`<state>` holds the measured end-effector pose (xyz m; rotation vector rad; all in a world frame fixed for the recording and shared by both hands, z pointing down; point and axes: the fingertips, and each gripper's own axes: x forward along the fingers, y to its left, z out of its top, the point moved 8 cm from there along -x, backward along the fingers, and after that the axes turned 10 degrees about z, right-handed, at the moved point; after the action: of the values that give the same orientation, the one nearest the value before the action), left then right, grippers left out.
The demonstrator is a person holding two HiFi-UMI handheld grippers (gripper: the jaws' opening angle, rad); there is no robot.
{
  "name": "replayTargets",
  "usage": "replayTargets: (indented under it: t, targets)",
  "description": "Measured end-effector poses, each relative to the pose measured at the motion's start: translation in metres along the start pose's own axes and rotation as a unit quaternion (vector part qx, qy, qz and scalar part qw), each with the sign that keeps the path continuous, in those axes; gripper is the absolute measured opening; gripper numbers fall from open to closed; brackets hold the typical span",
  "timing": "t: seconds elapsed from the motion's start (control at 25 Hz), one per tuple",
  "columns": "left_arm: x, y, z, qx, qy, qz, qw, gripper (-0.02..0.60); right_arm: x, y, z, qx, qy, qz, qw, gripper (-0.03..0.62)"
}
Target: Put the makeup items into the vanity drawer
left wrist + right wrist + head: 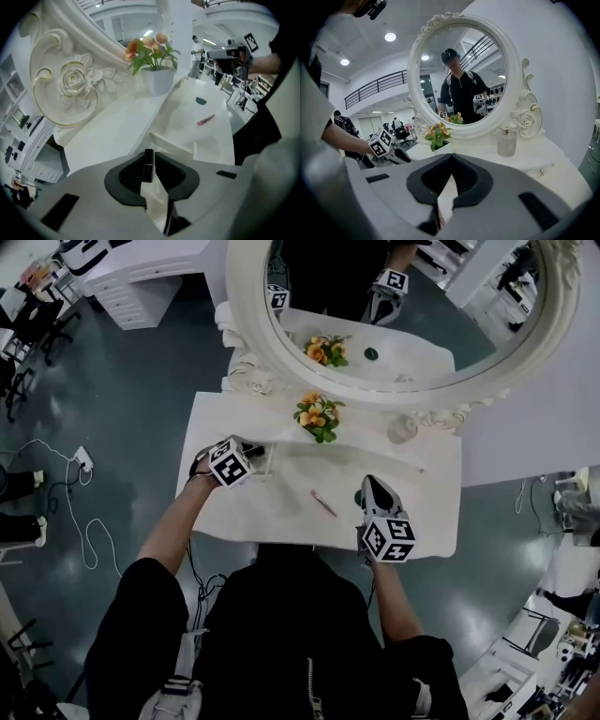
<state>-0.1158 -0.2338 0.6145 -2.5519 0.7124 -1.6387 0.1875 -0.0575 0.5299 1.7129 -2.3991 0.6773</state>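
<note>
While the right gripper (451, 157) is sitting closed and empty, the left gripper (149, 155) is pinching a black lipstick (147, 168) between its fingertips, lower centre.

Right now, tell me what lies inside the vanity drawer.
A pink stick and a small dark green item lie in the drawer. Its near corner is hidden behind the left gripper holding a black tube.

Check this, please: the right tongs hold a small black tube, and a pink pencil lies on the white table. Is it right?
No: the left tongs hold the small black tube, as the left gripper view shows. The pink pencil does lie on the white table.
</note>
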Motion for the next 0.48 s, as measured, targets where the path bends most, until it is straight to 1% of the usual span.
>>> replayTargets:
  t: [0.12, 0.24, 0.32, 0.4, 0.48]
  targets:
    - [-0.018, 0.003, 0.006, -0.046, -0.039, 0.012, 0.9981, 0.045, 0.006, 0.001, 0.006, -0.006, -0.004, 0.008, 1.000, 0.005]
    - [-0.039, 0.002, 0.015, -0.069, -0.085, 0.034, 0.9934, 0.034, 0.012, 0.001, 0.013, -0.012, -0.008, 0.017, 1.000, 0.005]
    - [-0.052, 0.000, 0.022, -0.085, -0.114, 0.051, 0.9885, 0.030, 0.015, 0.001, 0.018, -0.016, -0.011, 0.022, 1.000, 0.005]
    - [-0.060, -0.004, 0.026, -0.106, -0.144, 0.066, 0.9817, 0.025, 0.018, 0.001, 0.024, -0.020, -0.015, 0.026, 0.999, 0.005]
    - [-0.065, -0.008, 0.029, -0.128, -0.162, 0.073, 0.9757, 0.023, 0.022, 0.001, 0.029, -0.024, -0.019, 0.030, 0.999, 0.005]
